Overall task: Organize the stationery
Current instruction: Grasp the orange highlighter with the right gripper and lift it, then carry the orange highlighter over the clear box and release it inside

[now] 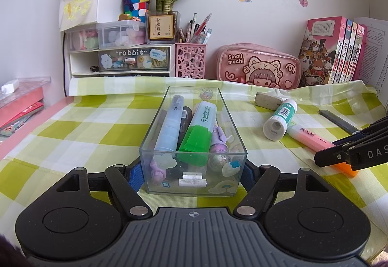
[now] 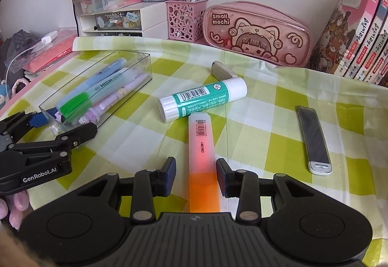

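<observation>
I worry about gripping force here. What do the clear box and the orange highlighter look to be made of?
The clear box looks like rigid transparent plastic, perhaps acrylic: glossy, sharp-edged walls you see the pens through; glass can't be ruled out. The orange highlighter looks like smooth translucent plastic with a frosted sheen, colour fading peach to orange.

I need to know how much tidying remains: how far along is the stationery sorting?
Done: the clear box already holds a green highlighter, a blue marker and purple pens. In hand: the left gripper clamps the box's near end, and the right gripper straddles the orange highlighter without pressing it. Left on the checked cloth: that highlighter, the glue stick, the grey eraser and the dark slim case.
</observation>
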Action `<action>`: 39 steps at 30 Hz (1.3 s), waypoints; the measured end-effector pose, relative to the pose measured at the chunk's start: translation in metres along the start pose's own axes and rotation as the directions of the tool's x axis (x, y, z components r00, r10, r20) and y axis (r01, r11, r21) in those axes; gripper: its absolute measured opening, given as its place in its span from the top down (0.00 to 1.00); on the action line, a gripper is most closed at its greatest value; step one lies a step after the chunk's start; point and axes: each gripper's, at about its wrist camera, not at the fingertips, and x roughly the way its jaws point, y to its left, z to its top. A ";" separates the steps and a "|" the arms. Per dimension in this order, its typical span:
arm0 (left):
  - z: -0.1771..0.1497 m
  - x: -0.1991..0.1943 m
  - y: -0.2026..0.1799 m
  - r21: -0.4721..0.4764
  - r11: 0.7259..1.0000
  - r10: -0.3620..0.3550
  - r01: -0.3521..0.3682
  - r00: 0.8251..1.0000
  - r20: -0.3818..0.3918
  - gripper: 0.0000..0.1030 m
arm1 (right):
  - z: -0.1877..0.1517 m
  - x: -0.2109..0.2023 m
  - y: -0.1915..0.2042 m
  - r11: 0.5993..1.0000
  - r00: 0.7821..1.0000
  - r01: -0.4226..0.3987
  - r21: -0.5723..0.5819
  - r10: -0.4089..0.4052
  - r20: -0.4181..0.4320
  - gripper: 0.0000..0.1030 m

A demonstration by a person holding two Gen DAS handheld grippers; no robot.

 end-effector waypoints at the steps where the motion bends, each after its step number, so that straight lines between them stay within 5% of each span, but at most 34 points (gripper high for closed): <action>1: 0.000 0.000 0.000 0.000 1.000 0.000 0.000 1.000 0.000 0.29 | 0.000 0.000 0.003 1.000 1.000 0.002 -0.003 -0.002 0.004 0.44; 8: 0.000 0.000 0.000 0.000 1.000 0.000 0.000 1.000 0.000 0.29 | 0.002 0.000 0.018 0.999 1.000 -0.018 -0.028 0.018 0.005 0.53; 15: 0.000 0.000 0.000 0.000 1.000 0.000 0.000 1.000 0.000 0.29 | 0.006 0.001 0.010 0.984 0.991 -0.136 0.113 0.136 0.008 0.53; 39: 0.000 0.001 -0.001 -0.001 1.000 -0.001 0.001 1.000 0.002 0.29 | 0.050 -0.006 0.003 0.791 0.917 -0.395 0.467 0.368 0.151 0.53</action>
